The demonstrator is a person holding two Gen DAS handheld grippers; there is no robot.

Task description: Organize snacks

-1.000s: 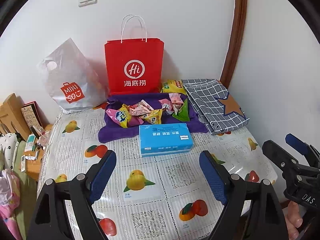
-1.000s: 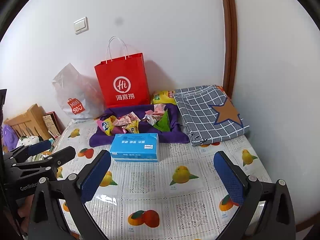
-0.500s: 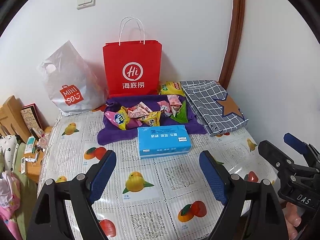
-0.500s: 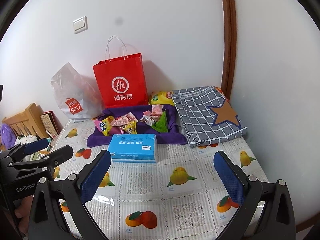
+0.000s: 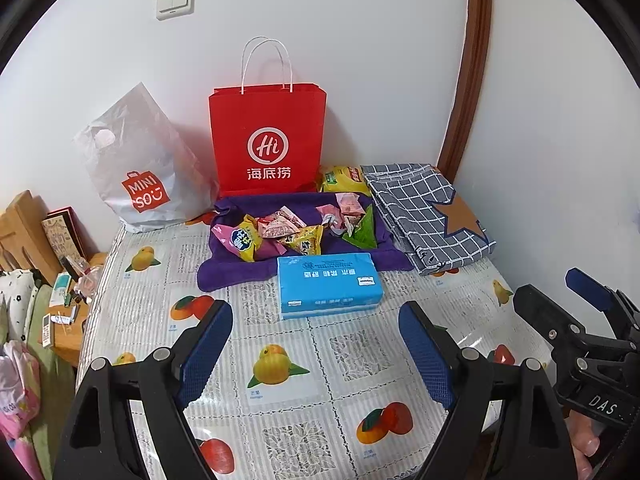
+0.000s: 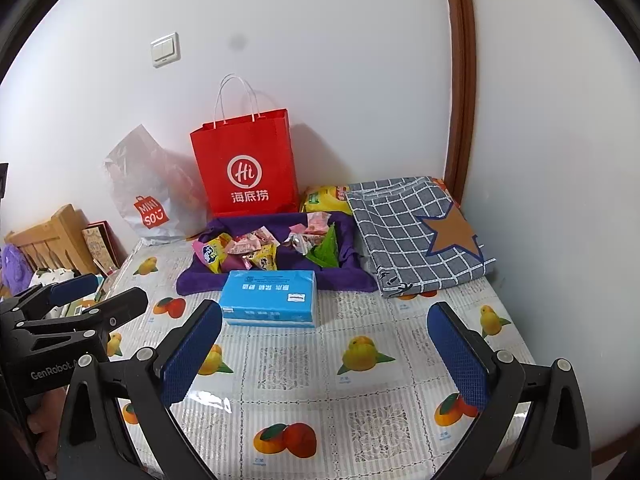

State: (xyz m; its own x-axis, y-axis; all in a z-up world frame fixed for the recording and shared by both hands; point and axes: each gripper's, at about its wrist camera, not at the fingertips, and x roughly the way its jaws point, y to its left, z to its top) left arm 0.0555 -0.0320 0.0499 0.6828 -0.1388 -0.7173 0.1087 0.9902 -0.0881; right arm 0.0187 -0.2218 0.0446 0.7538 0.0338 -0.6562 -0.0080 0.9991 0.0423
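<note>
Both views pulled back slightly vs 1 s ago; table contents unmoved. Left gripper (image 5: 316,354) & right gripper (image 6: 326,350) held wide open, nothing gripped, above tablecloth (image 5: 288,400). Snacks (image 5: 294,230) heaped on purple cloth (image 5: 236,270) behind tissue pack (image 5: 328,284). Sorting progress not determinable.

The left gripper (image 5: 316,344) is held level and forward, its two blue-padded fingers (image 5: 206,346) spread wide apart with nothing between them. The right gripper (image 6: 326,346) sits alongside it in the same pose, jaws likewise wide and empty, each tool showing at the edge of the other's view. A bit of the hand (image 5: 586,452) gripping the right tool shows, probably fingertips, though the edge distortion makes that unclear.
</note>
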